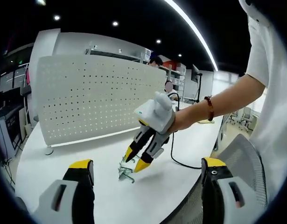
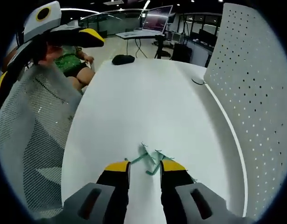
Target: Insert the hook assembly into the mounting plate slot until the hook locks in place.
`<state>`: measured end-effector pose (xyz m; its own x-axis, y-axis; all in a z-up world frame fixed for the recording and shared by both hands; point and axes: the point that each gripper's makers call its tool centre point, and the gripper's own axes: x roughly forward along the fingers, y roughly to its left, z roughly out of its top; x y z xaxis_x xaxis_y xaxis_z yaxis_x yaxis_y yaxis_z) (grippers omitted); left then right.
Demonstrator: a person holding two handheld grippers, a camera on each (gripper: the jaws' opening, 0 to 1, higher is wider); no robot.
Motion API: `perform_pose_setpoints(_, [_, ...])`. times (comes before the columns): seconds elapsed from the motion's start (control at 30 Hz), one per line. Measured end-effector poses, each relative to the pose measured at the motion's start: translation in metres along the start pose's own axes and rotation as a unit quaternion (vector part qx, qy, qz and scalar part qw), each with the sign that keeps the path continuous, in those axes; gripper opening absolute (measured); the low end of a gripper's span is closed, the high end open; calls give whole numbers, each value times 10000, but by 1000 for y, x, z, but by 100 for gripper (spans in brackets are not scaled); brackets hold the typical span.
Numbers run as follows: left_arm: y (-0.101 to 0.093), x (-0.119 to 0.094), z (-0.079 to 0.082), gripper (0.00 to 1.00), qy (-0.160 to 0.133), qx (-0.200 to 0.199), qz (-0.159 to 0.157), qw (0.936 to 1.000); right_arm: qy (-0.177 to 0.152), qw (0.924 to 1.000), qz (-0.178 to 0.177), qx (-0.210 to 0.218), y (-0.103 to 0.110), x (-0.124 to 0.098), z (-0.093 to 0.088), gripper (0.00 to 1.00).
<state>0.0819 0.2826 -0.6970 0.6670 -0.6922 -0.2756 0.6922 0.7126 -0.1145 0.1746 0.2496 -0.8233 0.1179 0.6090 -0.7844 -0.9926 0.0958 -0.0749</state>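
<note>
The hook assembly (image 2: 150, 161), a small greenish wire piece, lies on the white table (image 2: 148, 107). My right gripper (image 2: 144, 167) is down at it, its yellow-tipped jaws narrowed but apart, with the wire between and just ahead of the tips. In the left gripper view the right gripper (image 1: 136, 160) reaches in from the right, tips just over the hook assembly (image 1: 126, 173). My left gripper (image 1: 148, 164) is wide open and holds nothing. The white perforated mounting plate (image 1: 96, 100) stands upright along the table's back edge, also the mounting plate (image 2: 260, 93) at the right.
A grey mesh chair back (image 2: 36, 140) stands at the table's edge. A black cable (image 1: 180, 161) trails across the table, and a dark mouse-like object (image 2: 123, 59) lies at the far end. A seated person in green (image 2: 71, 63) is beyond the left gripper (image 2: 64, 32).
</note>
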Motion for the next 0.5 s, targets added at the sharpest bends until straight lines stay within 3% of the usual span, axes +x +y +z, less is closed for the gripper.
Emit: perform_pose_setpoints(0.5, [6, -4, -2, 97, 40, -44, 103, 9999, 257, 9987, 151, -413, -4, 15, 0, 15])
